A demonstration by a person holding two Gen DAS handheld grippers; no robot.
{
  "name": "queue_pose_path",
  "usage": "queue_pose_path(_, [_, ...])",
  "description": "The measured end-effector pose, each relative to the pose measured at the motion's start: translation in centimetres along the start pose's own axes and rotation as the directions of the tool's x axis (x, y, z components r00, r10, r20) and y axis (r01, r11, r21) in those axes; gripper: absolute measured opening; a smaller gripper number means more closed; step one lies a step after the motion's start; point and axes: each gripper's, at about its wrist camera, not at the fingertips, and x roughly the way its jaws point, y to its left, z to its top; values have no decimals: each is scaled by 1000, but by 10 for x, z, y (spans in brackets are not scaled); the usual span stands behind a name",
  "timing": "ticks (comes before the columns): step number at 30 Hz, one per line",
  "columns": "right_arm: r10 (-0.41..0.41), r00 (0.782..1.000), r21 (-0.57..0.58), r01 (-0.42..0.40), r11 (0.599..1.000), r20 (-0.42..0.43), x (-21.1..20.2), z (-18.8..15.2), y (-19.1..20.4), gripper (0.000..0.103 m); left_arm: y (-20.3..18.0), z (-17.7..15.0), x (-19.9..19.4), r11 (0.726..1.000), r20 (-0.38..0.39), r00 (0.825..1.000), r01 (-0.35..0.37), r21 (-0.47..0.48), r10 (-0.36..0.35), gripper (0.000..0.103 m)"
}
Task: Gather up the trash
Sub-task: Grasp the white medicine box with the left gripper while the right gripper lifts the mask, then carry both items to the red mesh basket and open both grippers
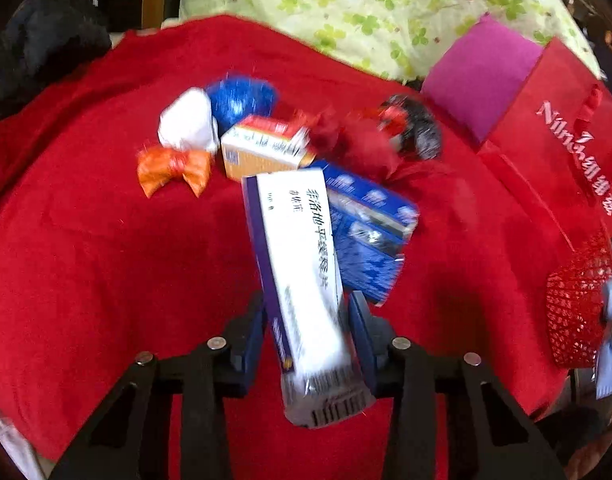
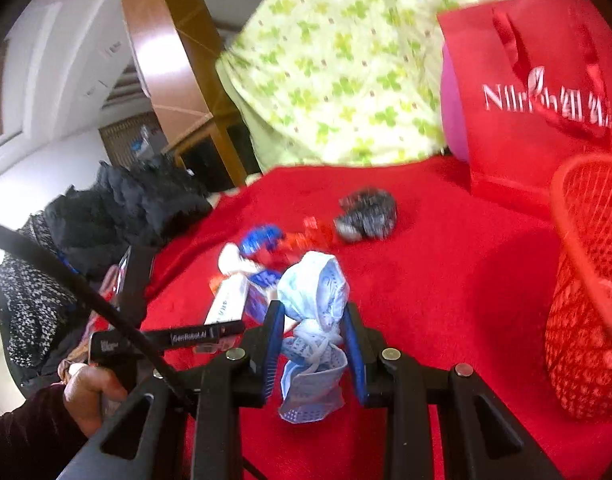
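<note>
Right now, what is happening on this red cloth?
A person is collecting trash with two handheld grippers. The left gripper has the white medicine box between its fingers; the right gripper is shut on a crumpled blue face mask, near the red mesh basket. More wrappers and boxes lie on the red cloth.

1. Left wrist view: looks steeply down, close over the red cloth (image 1: 106,240) and the pile of trash (image 1: 266,148)
2. Right wrist view: looks flatter, from farther back
3. Shared: red cloth, trash pile, red bag (image 2: 538,92)
</note>
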Motion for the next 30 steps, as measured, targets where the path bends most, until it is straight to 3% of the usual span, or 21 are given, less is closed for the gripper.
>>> queue_pose_path(6, [-1,986,-38,8,999,165,-45,11,4,31,-35,11,-48,994,98,995,17,108,-28,39])
queue_pose_path(11, [-55,959,8,54,998,280,-81,19,-18,31,-77,21,-73,979,137,985,82,187,-108,39])
queue_pose_path(15, [-116,932,77,95,992,345,-108,24,-45,31,-126,27,-91,951,149,970,148,272,-193,39])
queue_pose_path(23, [-288,868,331,154,931,405,-160,24,-126,31,-243,26,-103,837,71,925,303,456,-374,39])
queue_pose_path(30, [-374,851,476,174,862,367,-179,17,-170,34,-318,7,-85,746,-32,899,382,546,-436,41])
